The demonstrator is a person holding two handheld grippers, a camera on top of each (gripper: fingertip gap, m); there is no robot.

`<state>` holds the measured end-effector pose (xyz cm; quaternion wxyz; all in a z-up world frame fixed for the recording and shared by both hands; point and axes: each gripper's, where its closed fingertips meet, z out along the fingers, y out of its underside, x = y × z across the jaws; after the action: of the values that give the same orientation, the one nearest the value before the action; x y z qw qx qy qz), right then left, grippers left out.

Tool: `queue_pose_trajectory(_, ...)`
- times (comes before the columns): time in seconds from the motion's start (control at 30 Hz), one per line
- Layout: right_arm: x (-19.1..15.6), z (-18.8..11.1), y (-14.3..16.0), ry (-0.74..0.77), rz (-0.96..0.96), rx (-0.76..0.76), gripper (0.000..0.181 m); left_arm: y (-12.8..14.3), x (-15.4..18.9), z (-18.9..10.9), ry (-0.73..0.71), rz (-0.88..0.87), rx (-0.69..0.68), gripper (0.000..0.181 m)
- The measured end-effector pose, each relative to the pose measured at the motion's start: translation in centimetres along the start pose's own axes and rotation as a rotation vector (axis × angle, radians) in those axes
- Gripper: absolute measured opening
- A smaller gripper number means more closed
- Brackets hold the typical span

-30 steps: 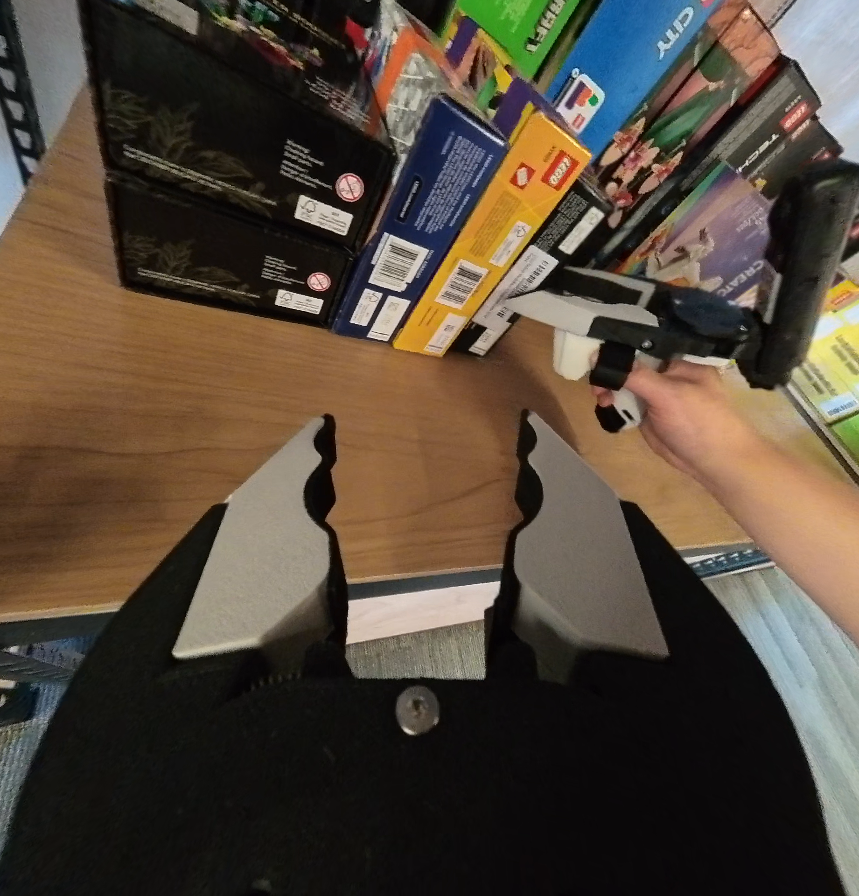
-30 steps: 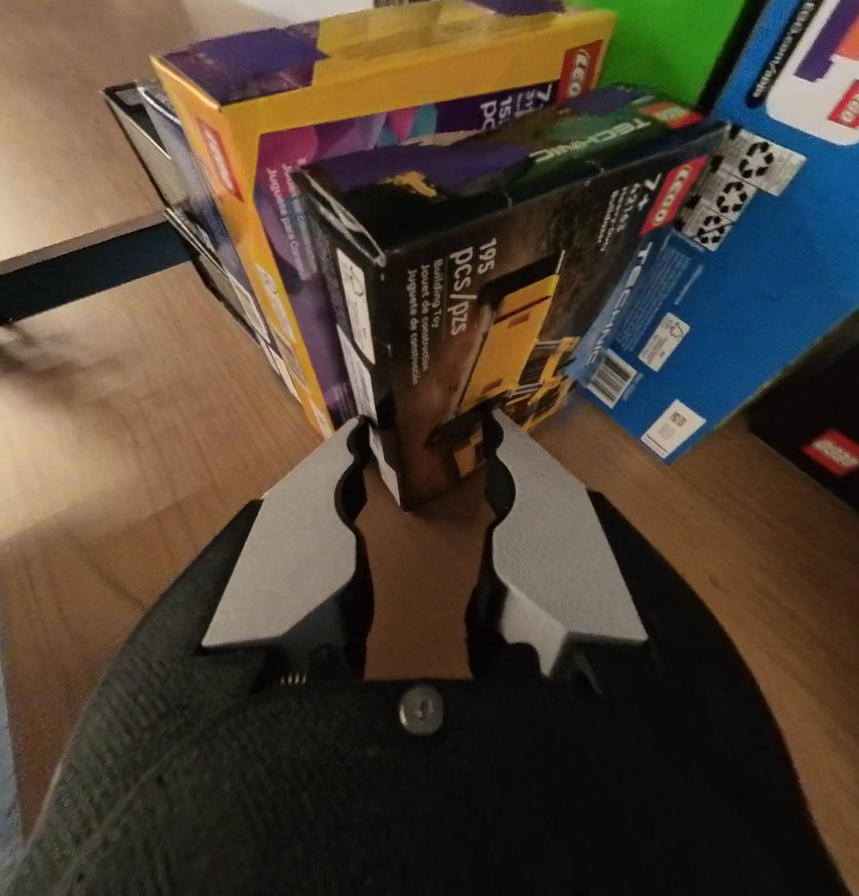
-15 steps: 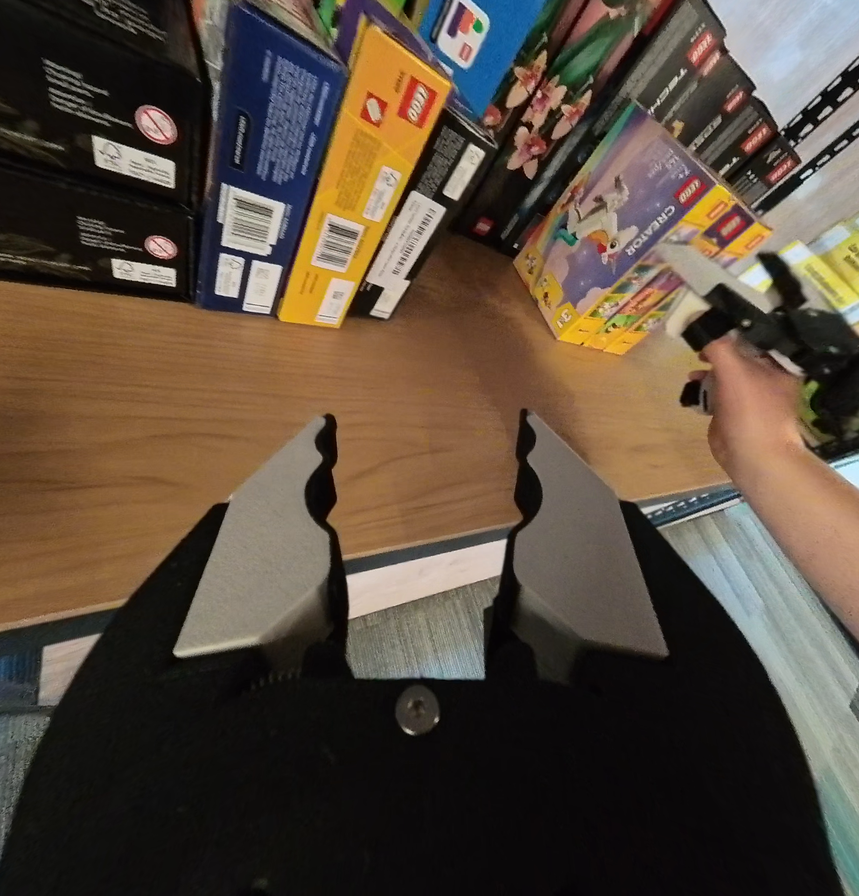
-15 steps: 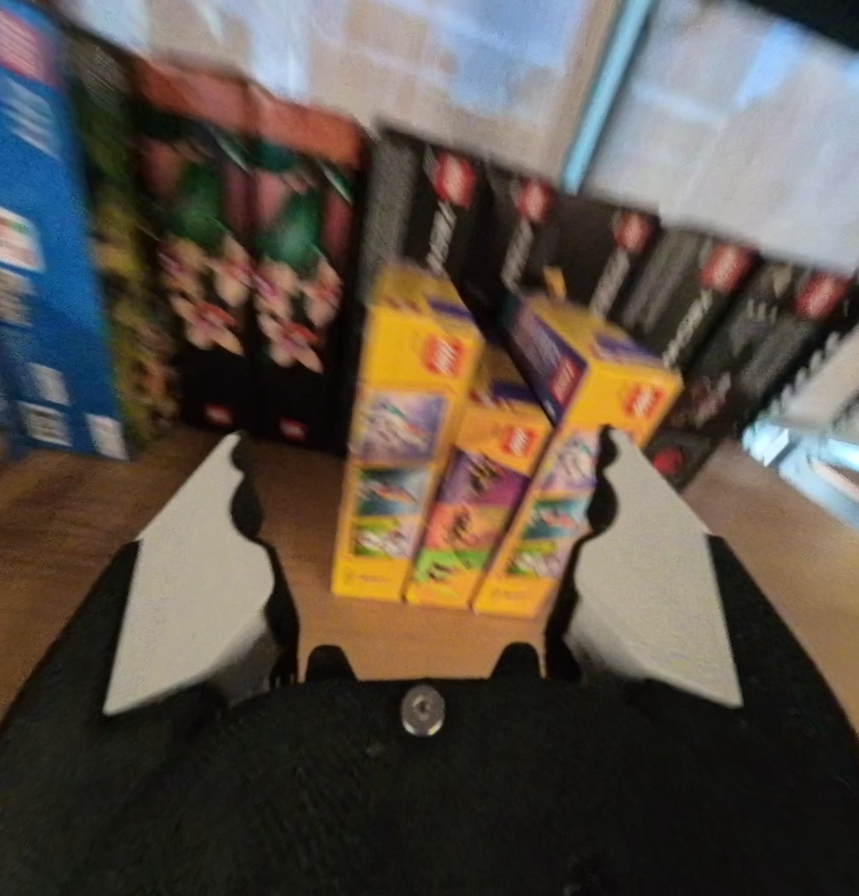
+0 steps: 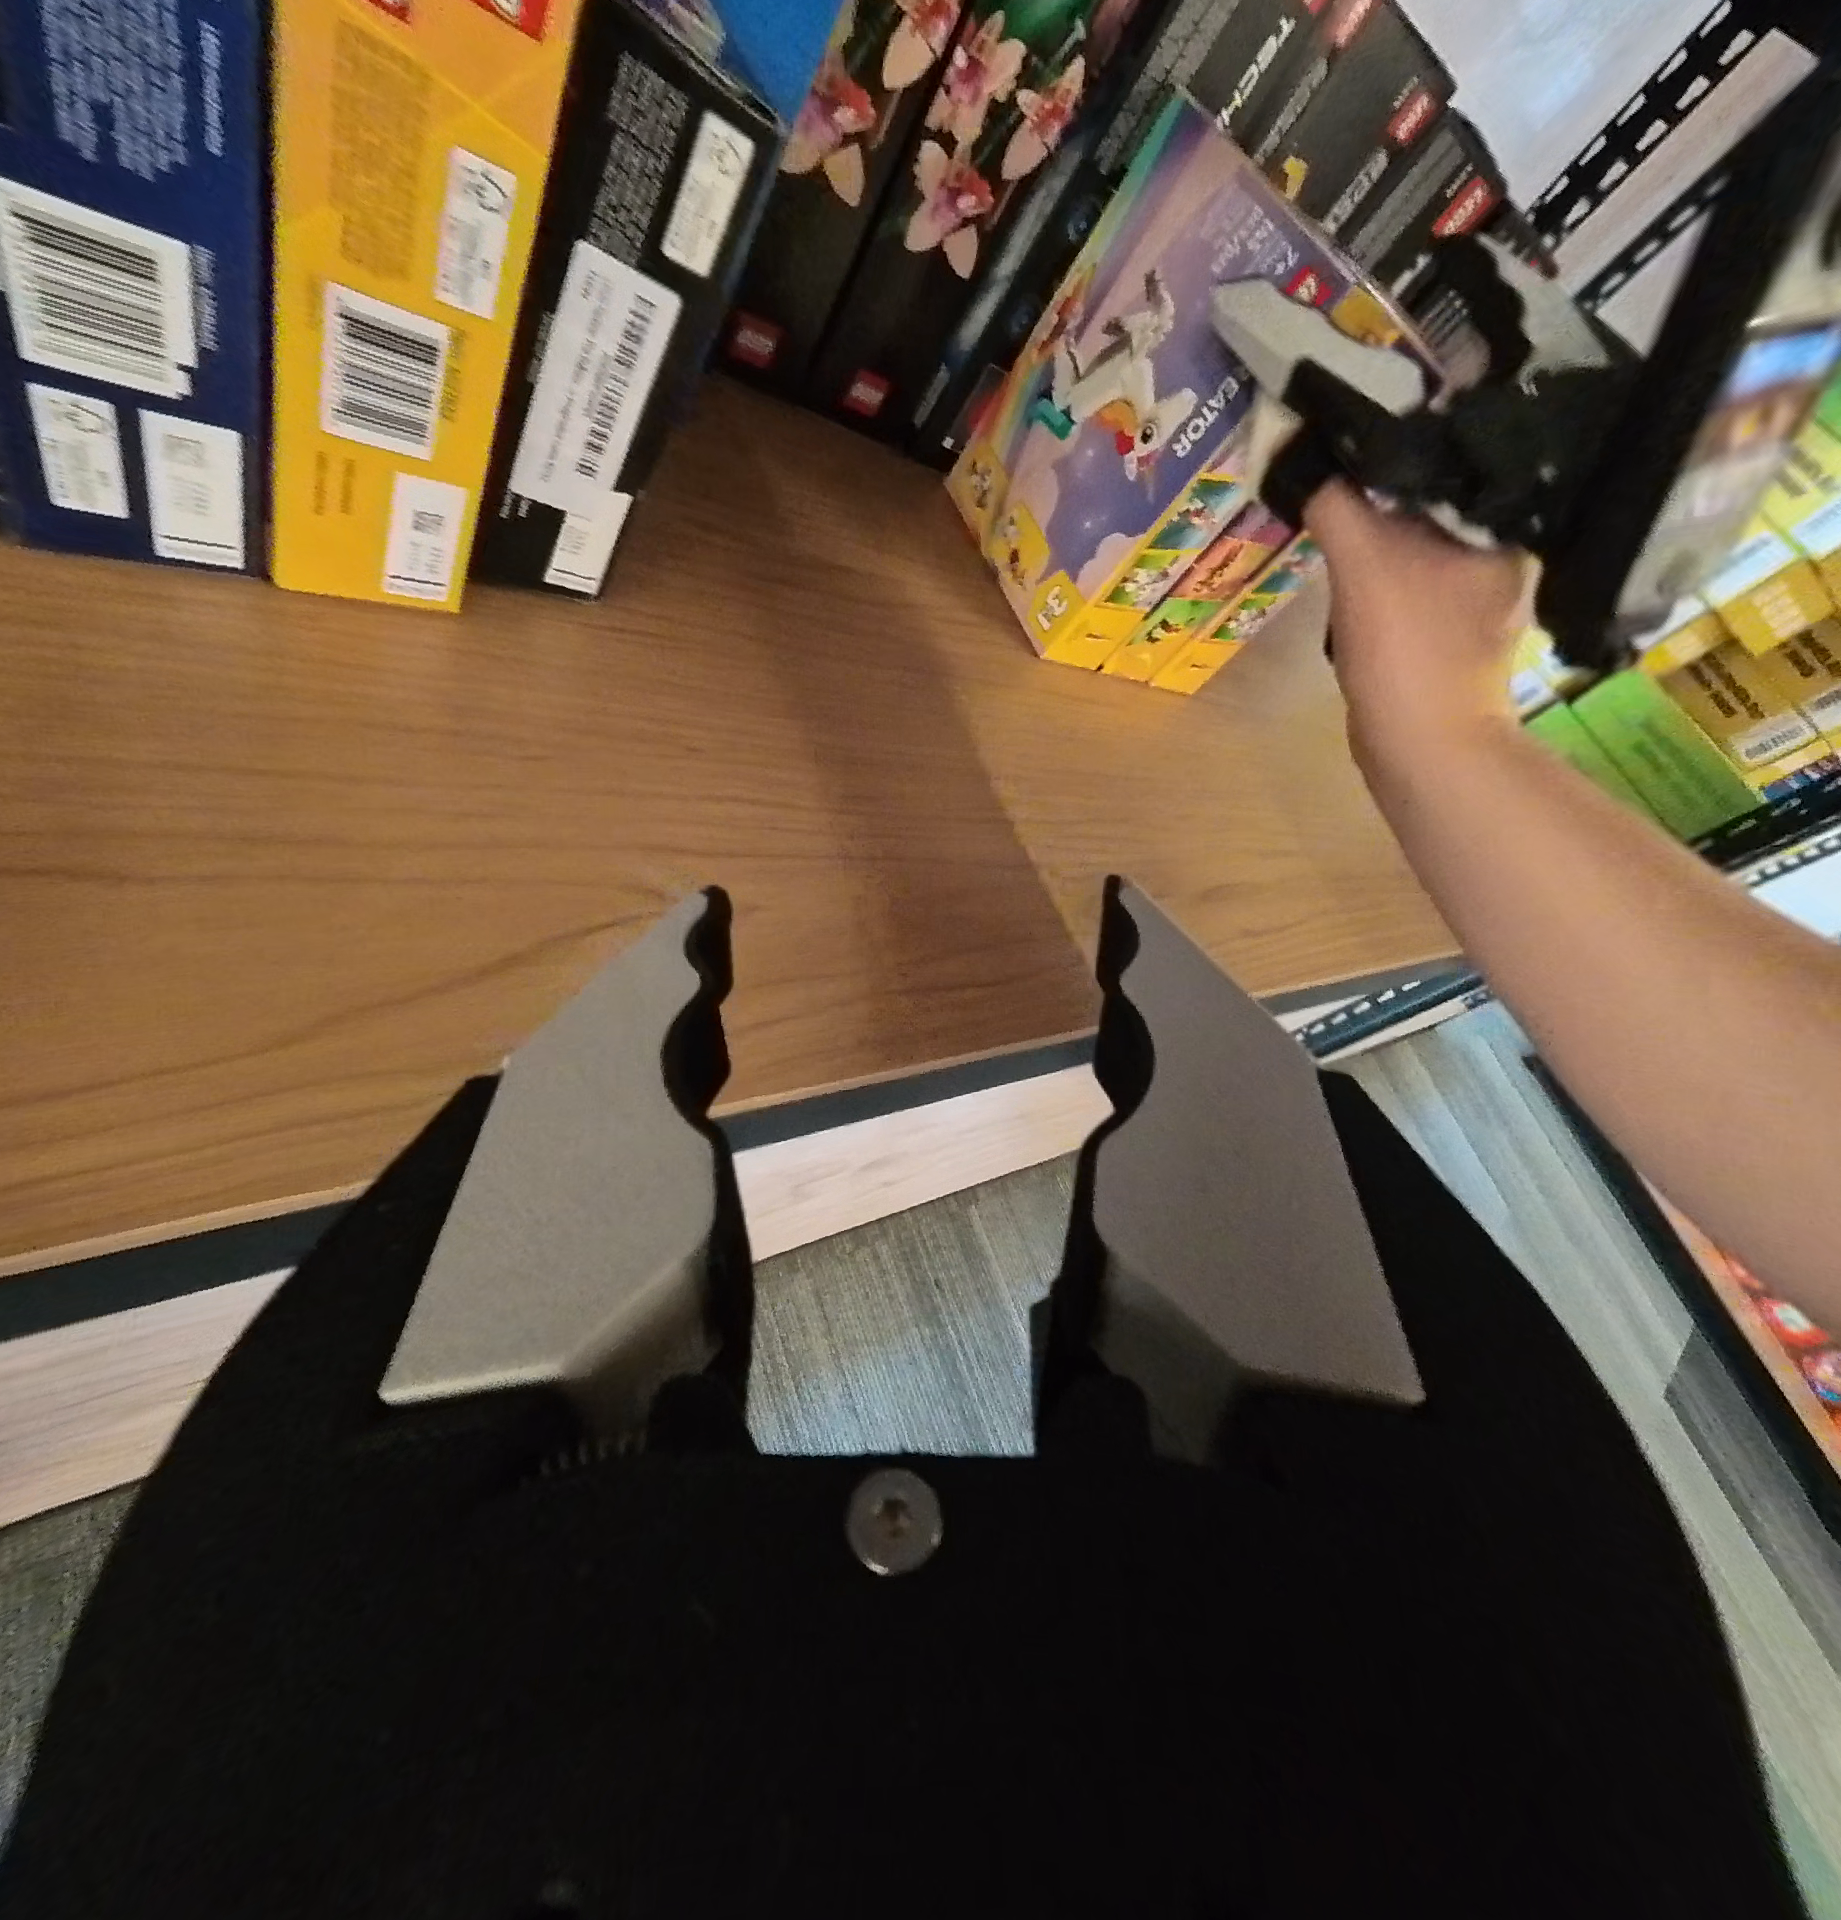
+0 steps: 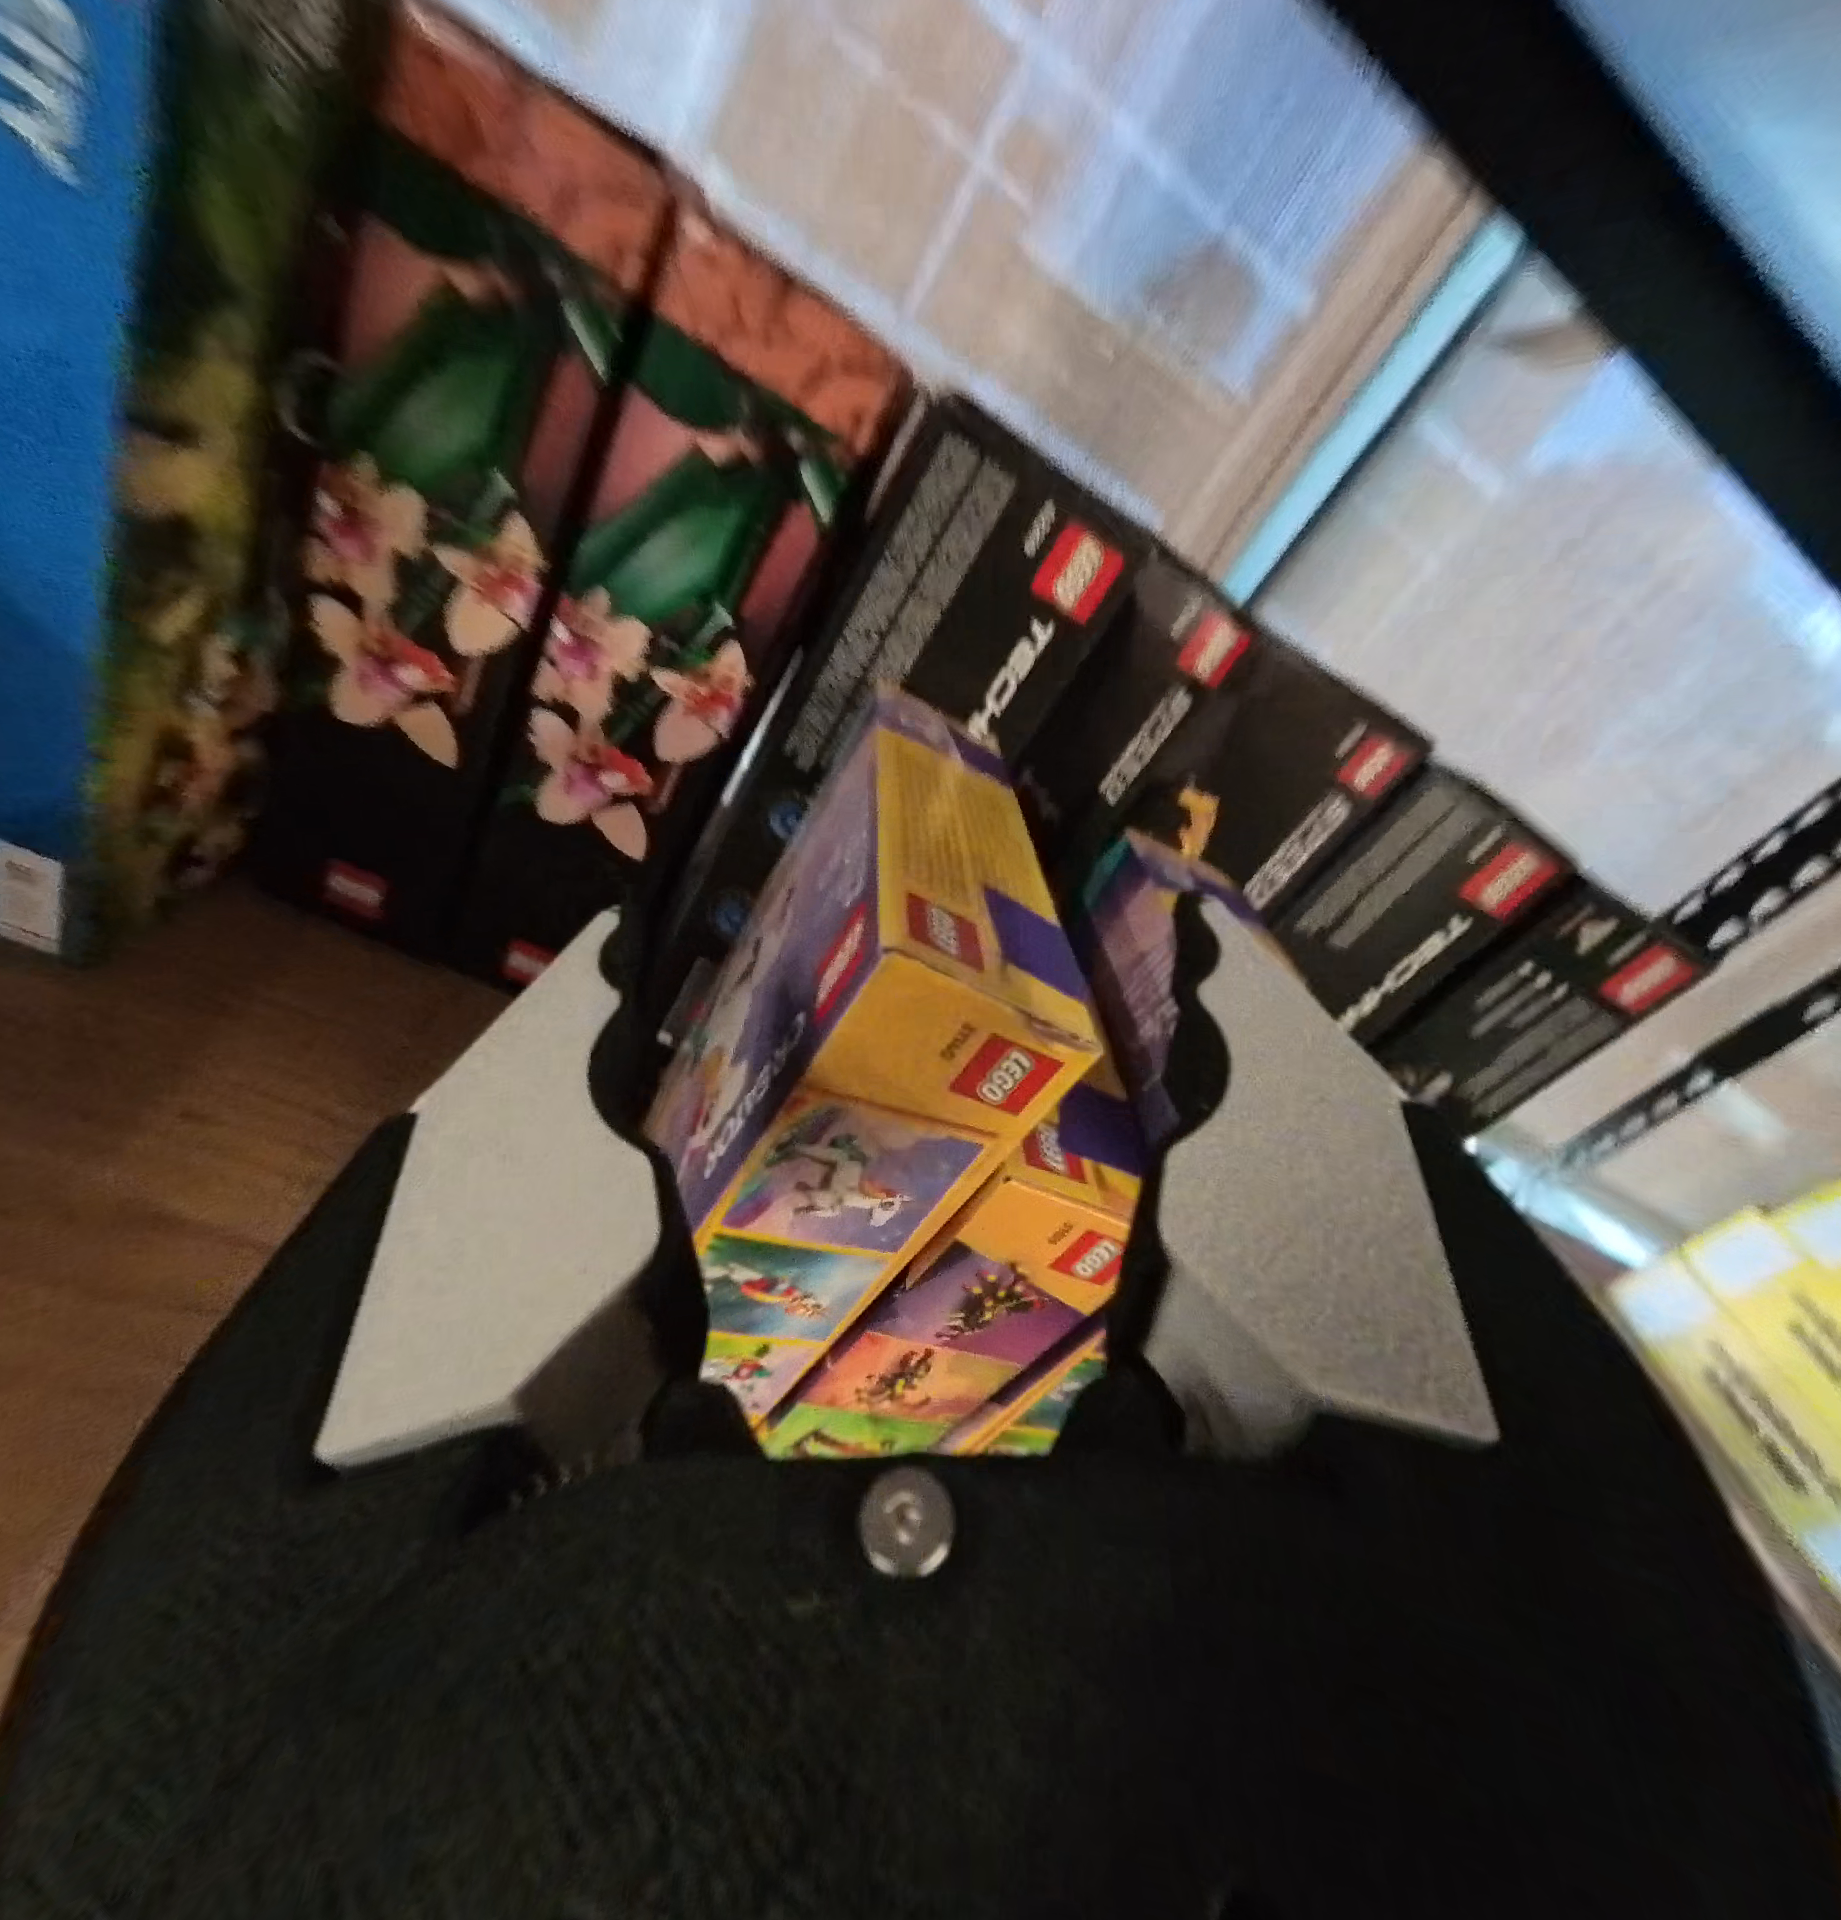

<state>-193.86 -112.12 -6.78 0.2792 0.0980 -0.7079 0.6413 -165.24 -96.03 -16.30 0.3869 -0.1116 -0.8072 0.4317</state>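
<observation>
L gripper [image 5: 905, 997]: grey wedge-shaped fingers w/ wavy inner edges, jaws apart, nothing between, hanging over the front edge of the smooth wood-grain shelf [image 5: 480, 790]. Ahead-left of jaws: upright cardboard boxes, navy [image 5: 105, 270], yellow [image 5: 396, 291], black [image 5: 625, 312].

R gripper [image 6: 911, 1018]: jaws apart, straddling the leftmost purple-yellow box [image 6: 895, 997] of a leaning trio; contact w/ its sides can't be told, view blurred. Behind it: flower-print boxes [image 6: 500, 644] and matte black boxes [image 6: 1342, 831]. A hand [image 5: 1415, 592] grips the R tool.
</observation>
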Motion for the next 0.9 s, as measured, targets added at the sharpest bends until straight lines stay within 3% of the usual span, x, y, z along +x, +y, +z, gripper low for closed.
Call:
queue_pose_trajectory(0.1, -0.5, 1.7, 2.2, -0.05, 0.041, -0.165, 0.087, 0.8, 0.7, 0.2, 0.014, -0.004, -0.014, 0.069)
queue_pose_trajectory(0.13, 0.0, 1.6, 1.8, -0.034, 0.036, -0.155, 0.064, 1.0, 0.9, 0.2, 0.02, -0.012, -0.017, 0.068)
queue_pose_trajectory(0.17, -0.3, 1.5, 1.3, -0.073, 0.042, -0.139, 0.057, 1.2, 1.0, 0.1, 0.026, -0.019, -0.02, 0.068)
queue_pose_trajectory(0.3, -0.8, 0.3, 1.3, -0.136, 0.118, -0.18, 0.056, 1.3, 1.2, -0.5, 0.038, -0.032, -0.022, 0.068)
queue_pose_trajectory(0.43, -3.1, -3.4, -0.5, -0.251, 0.351, -0.175, 0.053, 1.4, 1.0, -1.4, 0.052, -0.032, -0.031, 0.068)
queue_pose_trajectory(0.6, -9.3, -6.6, -4.5, -0.344, 0.41, -0.117, 0.052, 1.8, 0.6, -1.9, 0.064, -0.051, -0.027, 0.066)
queue_pose_trajectory(0.8, -15.8, -6.6, -8.5, -0.439, 0.507, -0.094, 0.052, 0.9, 0.5, -2.1, 0.07, -0.057, -0.001, 0.064)
queue_pose_trajectory(0.9, -19.2, -6.8, -7.4, -0.552, 0.529, -0.216, 0.075, 0.8, 0.4, -2.4, 0.07, -0.064, 0.007, 0.064)
